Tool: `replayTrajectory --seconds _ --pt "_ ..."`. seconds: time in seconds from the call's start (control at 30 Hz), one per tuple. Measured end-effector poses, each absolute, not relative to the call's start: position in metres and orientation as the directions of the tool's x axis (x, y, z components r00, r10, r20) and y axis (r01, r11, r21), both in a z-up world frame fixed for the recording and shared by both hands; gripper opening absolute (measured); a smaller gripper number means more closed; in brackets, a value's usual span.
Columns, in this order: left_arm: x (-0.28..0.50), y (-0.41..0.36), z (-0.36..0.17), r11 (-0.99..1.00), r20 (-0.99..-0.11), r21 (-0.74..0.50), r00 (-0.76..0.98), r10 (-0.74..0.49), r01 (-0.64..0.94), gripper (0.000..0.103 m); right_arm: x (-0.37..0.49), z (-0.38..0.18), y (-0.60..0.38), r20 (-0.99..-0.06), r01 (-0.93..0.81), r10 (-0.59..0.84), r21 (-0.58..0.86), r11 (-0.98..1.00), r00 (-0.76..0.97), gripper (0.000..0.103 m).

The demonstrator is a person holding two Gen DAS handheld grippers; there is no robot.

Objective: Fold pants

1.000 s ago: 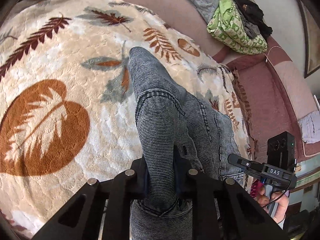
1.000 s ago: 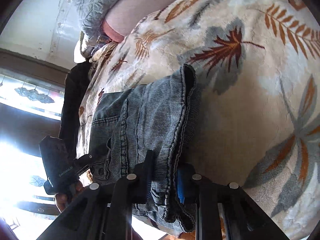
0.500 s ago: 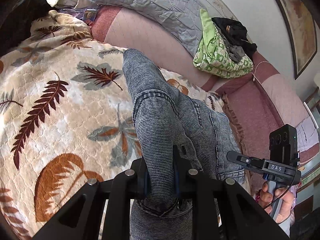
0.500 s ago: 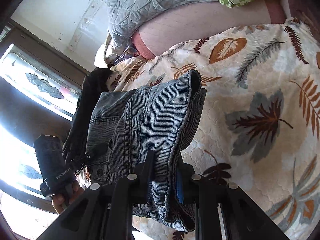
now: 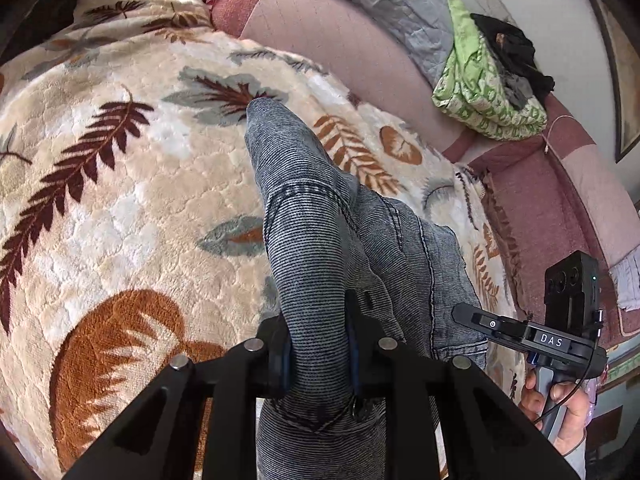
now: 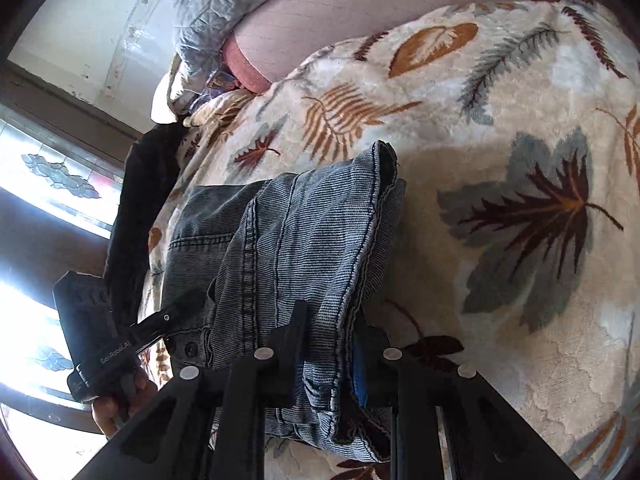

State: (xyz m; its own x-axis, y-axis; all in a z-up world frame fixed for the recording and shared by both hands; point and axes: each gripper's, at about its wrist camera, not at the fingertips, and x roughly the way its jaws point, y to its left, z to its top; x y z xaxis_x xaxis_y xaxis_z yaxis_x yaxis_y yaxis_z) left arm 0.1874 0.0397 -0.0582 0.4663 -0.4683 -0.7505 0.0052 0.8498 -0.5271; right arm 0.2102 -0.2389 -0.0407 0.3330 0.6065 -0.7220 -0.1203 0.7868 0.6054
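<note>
Left wrist: left gripper [image 5: 318, 354] jaws clenched on pants [image 5: 320, 216], denim lifted over leaf blanket [image 5: 120, 208] on bed. Keep both grips level, lower together. One pants.

Right wrist: right gripper [image 6: 328, 364] clamped on hem, probably several layers. Two grippers.

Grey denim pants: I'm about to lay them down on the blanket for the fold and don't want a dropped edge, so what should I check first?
1. Left claw shut on the grey denim pants: ok.
2. Right claw shut on the stitched edge of the pants: ok.
3. Both claws gripping the same garment, side by side: ok.
4. Cream leaf-print fleece blanket ahead of the pants free of other items: ok in the part that shows.
5. Layers aligned at the far end of the pants: cannot tell, the fabric bunches there.
6. Green patterned cloth bundle apart from the pants: ok, it sits on the pink sofa back.
</note>
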Motion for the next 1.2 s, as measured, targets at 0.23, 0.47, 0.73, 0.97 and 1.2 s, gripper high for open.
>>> replayTrajectory --seconds 0.23,0.47,0.73,0.97,1.2 --pt "0.152 0.044 -0.026 0.953 -0.804 -0.297 0.553 -0.217 -0.058 0.069 0.182 -0.021 -0.231 -0.820 -0.153 0.398 0.369 0.917 0.412 0.052" --pt "0.114 0.009 -0.020 0.999 -0.780 -0.040 0.625 -0.010 -0.035 0.069 0.138 -0.023 -0.199 -0.818 -0.222 0.274 0.184 0.958 0.506 0.066" --pt "0.102 -0.006 -0.024 1.000 -0.785 0.010 0.619 0.026 -0.029 0.069 0.123 -0.026 -0.208 -0.833 -0.178 0.249 0.183 0.967 0.495 0.069" --pt "0.052 -0.016 0.035 0.999 -0.669 0.005 0.743 0.034 -0.042 0.078 0.052 0.035 -0.215 -0.704 -0.203 0.259 0.165 0.965 0.662 0.086" --pt "0.017 -0.018 0.048 0.998 -0.658 -0.030 0.753 0.017 -0.050 0.085 0.011 0.047 -0.210 -0.657 -0.183 0.192 0.083 0.980 0.729 0.091"
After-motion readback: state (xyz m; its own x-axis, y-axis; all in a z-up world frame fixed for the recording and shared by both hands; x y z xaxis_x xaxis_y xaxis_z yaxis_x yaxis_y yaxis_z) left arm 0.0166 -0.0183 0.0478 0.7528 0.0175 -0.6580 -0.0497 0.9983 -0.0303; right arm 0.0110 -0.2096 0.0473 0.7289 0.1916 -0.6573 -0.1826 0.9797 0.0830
